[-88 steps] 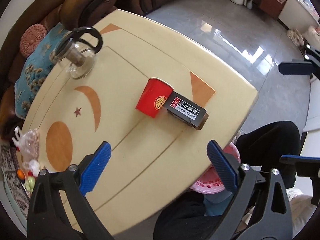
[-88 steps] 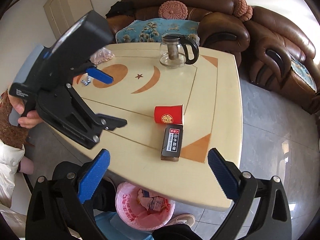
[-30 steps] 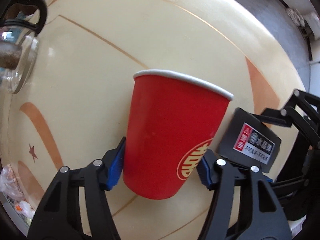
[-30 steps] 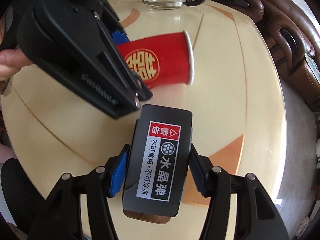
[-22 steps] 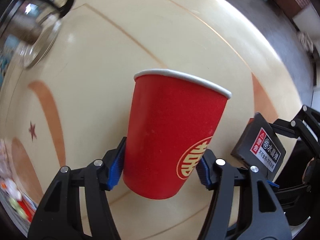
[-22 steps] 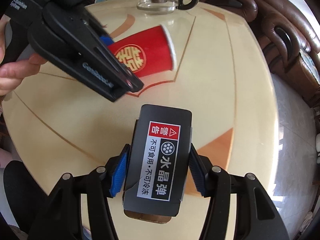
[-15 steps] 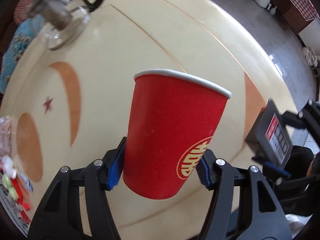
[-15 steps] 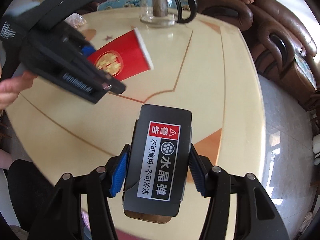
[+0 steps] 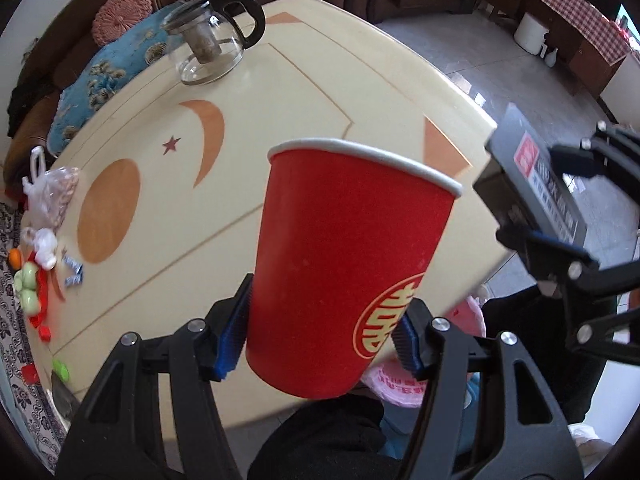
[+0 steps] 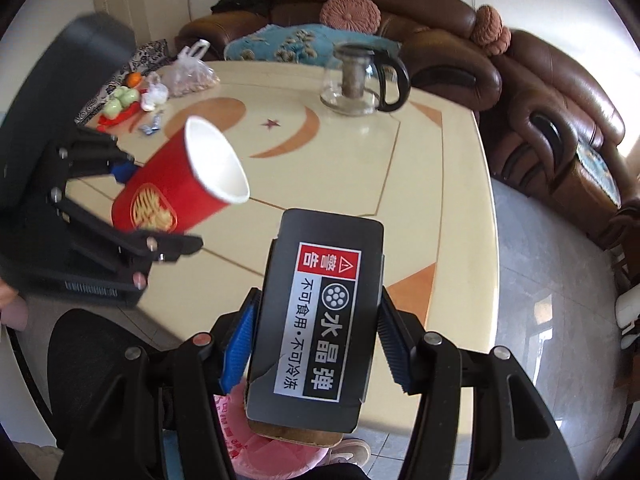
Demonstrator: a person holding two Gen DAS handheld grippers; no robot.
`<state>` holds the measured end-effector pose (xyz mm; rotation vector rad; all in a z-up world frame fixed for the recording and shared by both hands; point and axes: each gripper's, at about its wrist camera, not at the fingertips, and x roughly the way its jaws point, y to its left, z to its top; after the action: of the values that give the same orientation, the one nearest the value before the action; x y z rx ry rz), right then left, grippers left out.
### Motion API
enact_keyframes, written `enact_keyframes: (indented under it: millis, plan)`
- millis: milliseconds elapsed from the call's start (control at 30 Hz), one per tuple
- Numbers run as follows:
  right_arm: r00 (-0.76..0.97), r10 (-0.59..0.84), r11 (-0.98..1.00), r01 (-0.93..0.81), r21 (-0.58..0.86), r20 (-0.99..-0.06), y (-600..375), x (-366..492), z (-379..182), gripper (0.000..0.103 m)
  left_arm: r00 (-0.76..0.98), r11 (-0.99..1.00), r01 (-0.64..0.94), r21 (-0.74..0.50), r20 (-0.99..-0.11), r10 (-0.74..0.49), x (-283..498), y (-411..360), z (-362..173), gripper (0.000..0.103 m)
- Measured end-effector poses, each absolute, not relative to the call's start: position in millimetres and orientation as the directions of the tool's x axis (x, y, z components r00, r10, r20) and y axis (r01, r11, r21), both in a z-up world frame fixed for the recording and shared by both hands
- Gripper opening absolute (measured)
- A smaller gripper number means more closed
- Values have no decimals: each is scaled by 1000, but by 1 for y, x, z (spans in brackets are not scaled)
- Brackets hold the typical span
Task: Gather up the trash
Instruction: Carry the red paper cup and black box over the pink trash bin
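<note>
At the bottom centre of the left wrist view, the left gripper [image 9: 324, 334] is closed on one red paper cup [image 9: 340, 268], its blue pads [image 9: 234, 330] pressed against the cup's lower sides. The cup is off the table and fills the middle of the frame, white rim at the far end and a gold emblem at lower right.

In the right wrist view, the right gripper [image 10: 314, 344] is clamped on one black box [image 10: 320, 312] at bottom centre, blue pads against both long edges. The box carries a red warning label and white Chinese characters, and it too is clear of the table.

Below both grippers, at the lower edge of each frame, sits one pink-lined trash bin [image 10: 272, 456], partly hidden behind the box and beside the person's dark trouser leg.

Beyond spreads the cream table [image 10: 436, 184], inlaid with orange moon and star shapes. One glass teapot [image 10: 356, 80] with a black handle stands near its far edge. At upper left lie one plastic bag [image 10: 188, 68] and a cluster of small snacks [image 10: 128, 100]; I cannot count them. A brown leather sofa [image 10: 540, 100] lines the back.
</note>
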<state>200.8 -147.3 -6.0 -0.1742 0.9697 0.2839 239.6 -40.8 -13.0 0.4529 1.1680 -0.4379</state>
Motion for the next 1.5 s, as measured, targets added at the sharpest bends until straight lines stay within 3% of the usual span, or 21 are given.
enact_keyframes:
  millis: [633,1500]
  plan:
    - [589,189,939,-343,-32,-786,-121,104,37,55,415,790,595,150,-899,-142,121,-30,5,61]
    - [524,199,944,-331,18,-828,-123,63,-6,55,311,781,620,76,-937,-156,83,-32,-61,61]
